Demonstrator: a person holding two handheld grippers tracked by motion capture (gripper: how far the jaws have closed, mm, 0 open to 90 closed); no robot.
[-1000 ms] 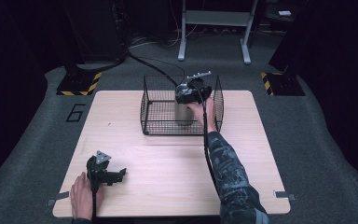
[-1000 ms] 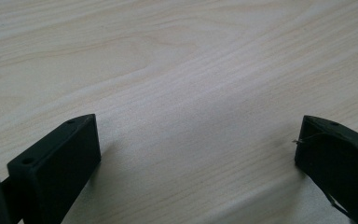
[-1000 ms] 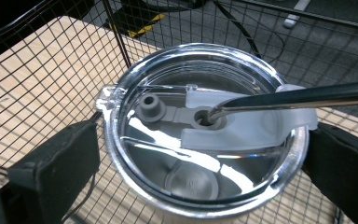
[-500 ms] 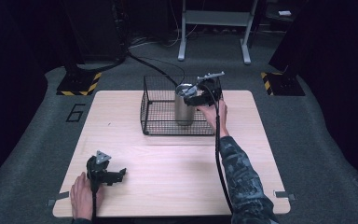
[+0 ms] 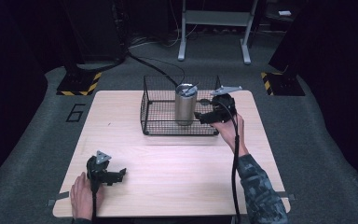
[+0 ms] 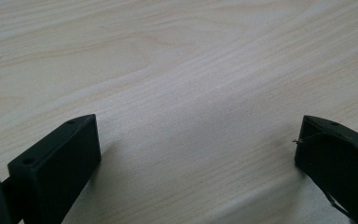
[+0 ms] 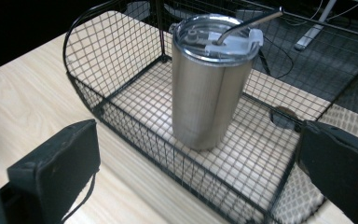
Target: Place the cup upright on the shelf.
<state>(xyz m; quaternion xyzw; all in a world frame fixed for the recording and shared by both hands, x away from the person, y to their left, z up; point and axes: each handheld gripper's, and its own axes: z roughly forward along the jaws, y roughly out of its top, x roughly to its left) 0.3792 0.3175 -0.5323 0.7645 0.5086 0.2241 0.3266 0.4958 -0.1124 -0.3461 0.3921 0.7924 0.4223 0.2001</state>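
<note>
Right gripper (image 5: pixel 204 115) at the right end of the wire basket (image 5: pixel 158 122), jaws spread wide apart, nothing between them. Held by the right hand (image 5: pixel 230 127), patterned sleeve (image 5: pixel 257 184) running back toward the near table edge. Black cable (image 5: pixel 236 158) trailing from it along the forearm. Grey three-cornered plate (image 5: pixel 225 89) on top.

Steel tumbler (image 7: pixel 209 81) standing upright inside the basket, on the mesh floor, roughly mid-basket. Clear lid (image 7: pixel 214 38) on, metal straw (image 7: pixel 249 23) tilted out through it. In the right gripper view, tumbler well ahead of the jaws and between their lines, apart from both; basket's near wall between the jaws and the tumbler. Small dark round item (image 7: pixel 283 116) on the mesh floor just to the side of the tumbler; cannot tell what it is.

Left gripper (image 5: pixel 116 176) resting on the wooden table (image 5: pixel 177 158) near the near left corner, left hand (image 5: pixel 83 201) behind it. Jaws wide apart and empty; bare wood grain between them in the left gripper view. Well apart from the basket.

Basket on the far half of the table, black wire, open at the top. Number 6 (image 5: pixel 76 112) marked on the grey floor left of the table. Yellow-black striped bases (image 5: pixel 79 83) on the floor beyond.
</note>
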